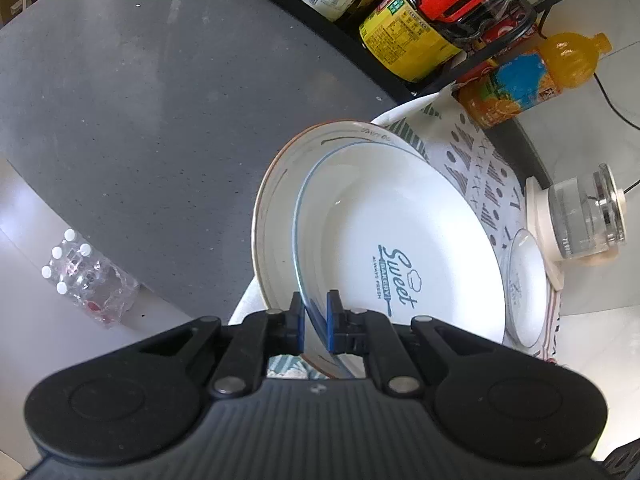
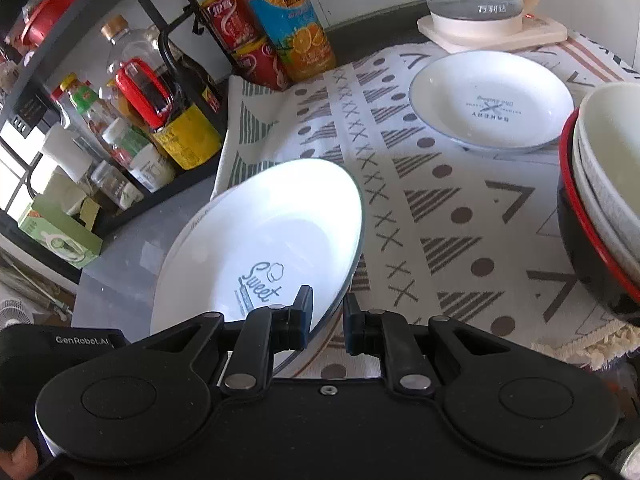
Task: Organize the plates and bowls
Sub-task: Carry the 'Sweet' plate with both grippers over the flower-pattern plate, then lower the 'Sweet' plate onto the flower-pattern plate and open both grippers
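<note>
Currently the left gripper [image 1: 316, 322] is clamped on the near rim of the Sweet plate [image 1: 400, 248], blue pads on either face of the rim. That plate is tilted and sits inside a larger rimmed plate [image 1: 272, 208], which shows behind it on the left.

The right gripper [image 2: 326, 322] straddles the opposite edge of the Sweet plate [image 2: 260, 240]; its jaws stand apart with a visible gap, so it is not gripping. The rim passes between the fingers, nearer the left one.

Relative to the Sweet plate, the small plate [image 2: 490, 100] lies beyond and to the right on the cloth [image 2: 420, 208], well apart. The bowl stack [image 2: 604, 200] stands right of it.

Judgement: the left hand carries the load; the right is positioned to assist. Any stacking move runs toward the small plate.
</note>
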Motion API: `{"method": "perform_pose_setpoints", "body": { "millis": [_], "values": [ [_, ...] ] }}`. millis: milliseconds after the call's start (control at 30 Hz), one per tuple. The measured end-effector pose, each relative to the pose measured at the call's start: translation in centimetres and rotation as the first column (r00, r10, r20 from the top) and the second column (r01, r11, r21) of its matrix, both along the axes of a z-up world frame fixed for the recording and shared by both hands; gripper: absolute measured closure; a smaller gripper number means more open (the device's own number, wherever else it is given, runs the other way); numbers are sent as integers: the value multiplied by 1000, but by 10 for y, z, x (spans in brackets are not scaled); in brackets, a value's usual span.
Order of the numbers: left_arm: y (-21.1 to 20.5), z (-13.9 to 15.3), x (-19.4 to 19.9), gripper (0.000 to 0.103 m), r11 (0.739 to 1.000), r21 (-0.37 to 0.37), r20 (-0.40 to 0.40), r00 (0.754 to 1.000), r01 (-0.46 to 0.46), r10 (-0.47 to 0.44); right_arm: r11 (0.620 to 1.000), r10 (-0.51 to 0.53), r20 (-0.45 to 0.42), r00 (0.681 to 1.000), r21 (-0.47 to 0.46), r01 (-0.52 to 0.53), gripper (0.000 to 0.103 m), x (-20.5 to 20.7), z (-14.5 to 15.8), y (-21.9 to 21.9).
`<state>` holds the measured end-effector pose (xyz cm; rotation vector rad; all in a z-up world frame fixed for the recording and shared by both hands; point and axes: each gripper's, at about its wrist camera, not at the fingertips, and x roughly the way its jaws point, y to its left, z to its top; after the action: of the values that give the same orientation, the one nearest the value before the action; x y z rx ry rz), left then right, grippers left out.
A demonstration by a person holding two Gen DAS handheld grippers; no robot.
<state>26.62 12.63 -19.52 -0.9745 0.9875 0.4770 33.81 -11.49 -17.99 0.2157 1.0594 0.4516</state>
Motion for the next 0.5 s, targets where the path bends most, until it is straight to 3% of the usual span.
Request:
{"method": "perform_pose_setpoints", "body": {
  "millis": [400,500],
  "values": [
    [11,5,5,95,999,-5,-65,997,37,-38,1000,13,-44,999,-12,-13,89,-2,-10,7],
    [13,14,4,93,999,33,-107,994,38,-34,1000,12,-60,998,-25,-14,90,-3,-13,9]
  ]
}}
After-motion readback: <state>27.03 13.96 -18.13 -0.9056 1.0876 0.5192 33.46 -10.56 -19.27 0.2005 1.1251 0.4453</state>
